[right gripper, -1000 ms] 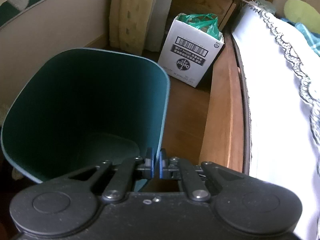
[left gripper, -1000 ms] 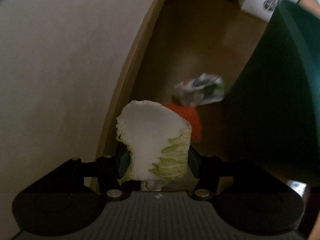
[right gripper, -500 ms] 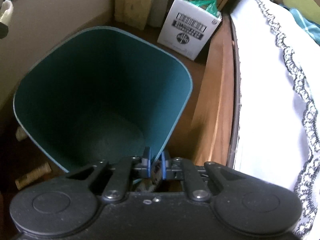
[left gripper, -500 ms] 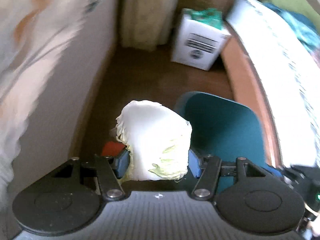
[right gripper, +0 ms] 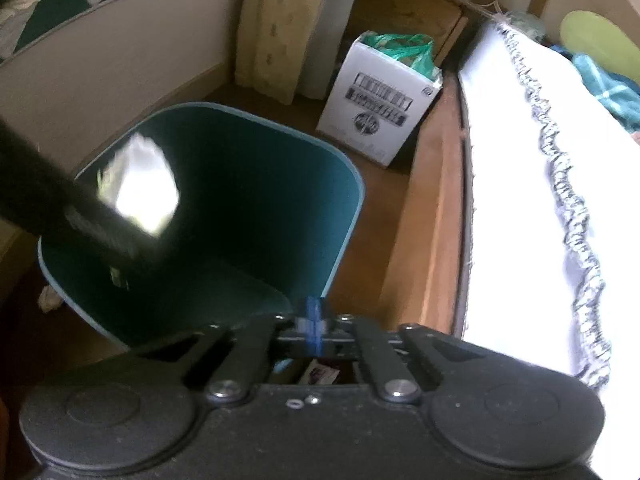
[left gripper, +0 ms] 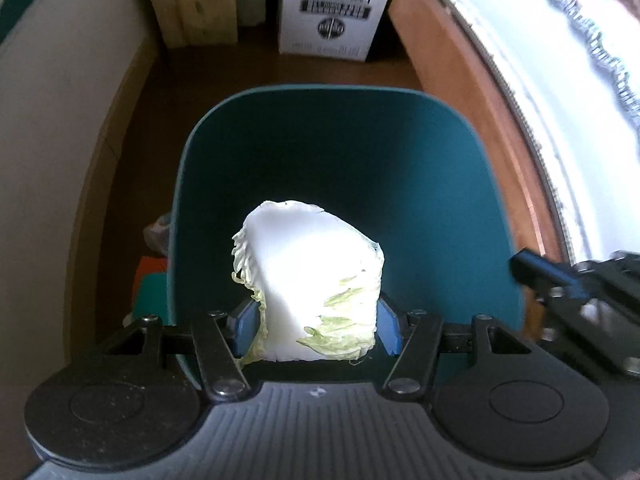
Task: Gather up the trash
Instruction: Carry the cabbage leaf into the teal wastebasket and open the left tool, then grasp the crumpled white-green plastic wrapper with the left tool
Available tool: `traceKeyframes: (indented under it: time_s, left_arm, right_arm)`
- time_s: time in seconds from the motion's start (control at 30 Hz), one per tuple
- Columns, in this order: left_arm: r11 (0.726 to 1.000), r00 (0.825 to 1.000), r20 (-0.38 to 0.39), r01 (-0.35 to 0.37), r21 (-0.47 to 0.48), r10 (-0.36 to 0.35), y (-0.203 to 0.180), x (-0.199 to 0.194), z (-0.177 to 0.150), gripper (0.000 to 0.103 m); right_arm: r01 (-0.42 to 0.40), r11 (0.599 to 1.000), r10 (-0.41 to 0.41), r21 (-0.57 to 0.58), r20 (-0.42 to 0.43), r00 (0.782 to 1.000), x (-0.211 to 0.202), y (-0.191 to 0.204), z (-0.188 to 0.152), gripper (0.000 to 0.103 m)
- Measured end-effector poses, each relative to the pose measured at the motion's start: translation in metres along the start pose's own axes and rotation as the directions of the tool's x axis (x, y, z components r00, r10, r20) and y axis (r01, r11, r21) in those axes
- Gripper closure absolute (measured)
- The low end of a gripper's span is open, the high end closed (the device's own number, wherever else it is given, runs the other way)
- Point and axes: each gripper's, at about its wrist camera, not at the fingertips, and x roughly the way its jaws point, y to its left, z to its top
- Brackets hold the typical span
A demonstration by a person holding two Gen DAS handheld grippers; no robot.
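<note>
My left hand-held gripper grasps the pale cut wedge of cabbage directly above the open mouth of the teal plastic waste bin, its long axis pointing down into it, while my right hand-held gripper is clenched on the bin's near rim.

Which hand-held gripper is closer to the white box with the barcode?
Neither clearly. The left hand-held gripper holds cabbage over the teal bin; the right one pinches the bin's near rim. The box stands beyond the bin.
</note>
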Motion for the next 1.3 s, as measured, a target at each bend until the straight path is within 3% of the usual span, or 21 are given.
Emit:
traceKeyframes:
  time_s: [0.2,0.3,0.47,0.57,0.63,0.83,1.0,1.17,1.27,1.3]
  left_arm:
    - [1.0,1.0,-0.009,-0.001,0.021,0.001,-0.004,0.025,0.0,0.043]
    - [0.999,1.0,-0.002,0.02,0.046,-0.02,-0.005,0.027,-0.002,0.042]
    - [0.996,0.999,0.019,0.044,0.081,-0.045,-0.013,0.024,-0.008,0.04]
    - [0.992,0.997,0.033,0.061,0.111,-0.065,-0.021,0.024,-0.007,0.028]
    - [0.991,0.997,0.041,0.062,0.119,-0.067,-0.026,0.024,-0.006,0.026]
    - [0.991,0.995,0.078,0.056,0.121,-0.066,-0.027,0.006,-0.014,0.025]
    - [0.992,0.986,0.161,0.013,0.129,-0.034,-0.014,-0.036,-0.036,0.025]
    - [0.998,0.972,0.232,-0.036,0.044,0.025,0.015,-0.082,-0.059,0.024]
    - [0.995,0.959,0.27,-0.095,0.017,0.087,0.031,-0.1,-0.067,0.024]
    - [0.994,0.955,0.278,-0.112,0.008,0.105,0.036,-0.103,-0.069,0.024]
  right_arm:
    - [-0.057,0.998,0.058,0.021,-0.048,0.997,0.014,-0.005,0.0,0.103]
    - [-0.076,0.995,0.078,0.066,-0.032,0.996,0.011,-0.019,0.008,0.103]
    - [-0.063,0.991,0.066,0.119,-0.023,0.998,0.01,-0.045,0.013,0.092]
    - [-0.076,0.989,0.079,0.125,-0.019,0.997,0.008,-0.052,0.015,0.081]
    - [-0.071,0.988,0.077,0.135,-0.034,0.996,0.011,-0.054,0.013,0.058]
    - [-0.086,0.985,0.104,0.15,-0.114,0.988,0.027,-0.055,0.009,0.049]
    - [-0.121,0.974,0.152,0.193,-0.156,0.976,0.035,-0.057,0.01,0.046]
    - [-0.108,0.962,0.168,0.251,-0.228,0.959,0.048,-0.055,0.002,0.043]
    - [-0.103,0.952,0.177,0.288,-0.242,0.954,0.053,-0.052,-0.005,0.048]
    - [-0.101,0.949,0.178,0.298,-0.243,0.954,0.054,-0.051,-0.007,0.057]
